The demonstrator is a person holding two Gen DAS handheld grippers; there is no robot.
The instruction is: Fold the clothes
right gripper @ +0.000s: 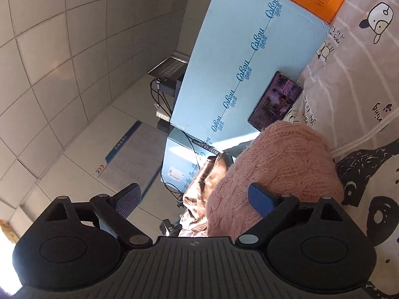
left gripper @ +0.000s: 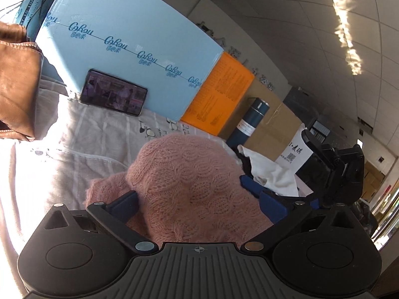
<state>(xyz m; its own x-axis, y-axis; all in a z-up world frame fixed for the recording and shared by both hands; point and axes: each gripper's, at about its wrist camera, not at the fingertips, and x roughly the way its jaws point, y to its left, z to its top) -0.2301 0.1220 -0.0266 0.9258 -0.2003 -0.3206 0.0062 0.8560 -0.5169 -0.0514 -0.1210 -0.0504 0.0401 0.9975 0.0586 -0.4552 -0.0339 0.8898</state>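
A pink knitted sweater [left gripper: 189, 182] lies bunched on a cartoon-print sheet [left gripper: 99, 134]. My left gripper [left gripper: 195, 199] stands open, its two blue fingers [left gripper: 127, 201] wide apart on either side of the sweater's bulk. In the right wrist view the same sweater [right gripper: 286, 154] is heaped over the right-hand finger [right gripper: 261, 199] of my right gripper [right gripper: 194, 199]. That gripper is open too, and its left-hand finger stands free in the air. Whether either gripper's pads press on the knit I cannot tell.
A brown leather garment [left gripper: 17, 74] [right gripper: 207, 177] lies at the sheet's edge. A lit phone [left gripper: 113, 92] leans on a light blue box [left gripper: 129, 30], beside an orange box [left gripper: 222, 92], a dark flask [left gripper: 249, 122] and a cardboard box [left gripper: 274, 124]. White cloth [left gripper: 269, 172] lies behind the sweater.
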